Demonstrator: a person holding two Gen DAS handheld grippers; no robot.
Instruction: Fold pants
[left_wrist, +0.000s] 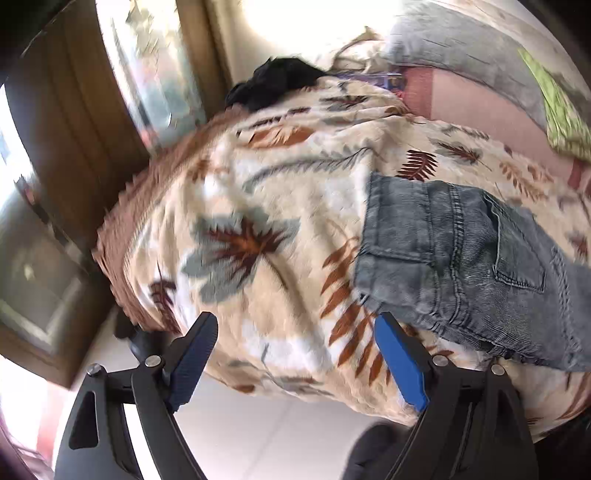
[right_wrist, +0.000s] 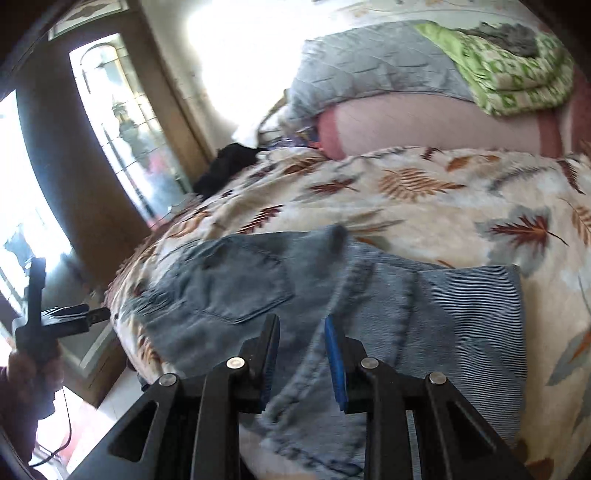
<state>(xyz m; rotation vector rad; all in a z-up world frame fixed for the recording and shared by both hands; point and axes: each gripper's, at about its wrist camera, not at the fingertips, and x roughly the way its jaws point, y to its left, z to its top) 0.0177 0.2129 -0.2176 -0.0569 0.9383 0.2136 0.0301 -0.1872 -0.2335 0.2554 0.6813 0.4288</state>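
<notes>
The pants (right_wrist: 332, 295), blue-grey denim, lie partly folded on a bed covered by a cream blanket (right_wrist: 424, 192) printed with rust and grey leaves. In the right wrist view they fill the lower middle, a back pocket (right_wrist: 236, 280) at about 10 o'clock from the right tongs (right_wrist: 301, 325) and a paler ribbed panel folded over at 2 o'clock. The right tongs stand narrowly parted above the denim, blue pads facing each other; cloth shows through the gap, but whether the pads press on it cannot be told from this angle. At 9 o'clock, off the bed's edge, a hand (right_wrist: 29, 373) holds the other black tool. In the left wrist view the left tongs (left_wrist: 295, 332) are spread wide with nothing between them, hovering over bare blanket near the bed's edge; the pants (left_wrist: 461, 266) lie at 2 o'clock, just beside the right-hand blue pad (left_wrist: 400, 365). A dark garment (left_wrist: 273, 85) sits at 12 o'clock at the far end of the bed, and a grey quilted cover (right_wrist: 373, 66) and a green patterned quilt (right_wrist: 509, 70) lie beyond.
</notes>
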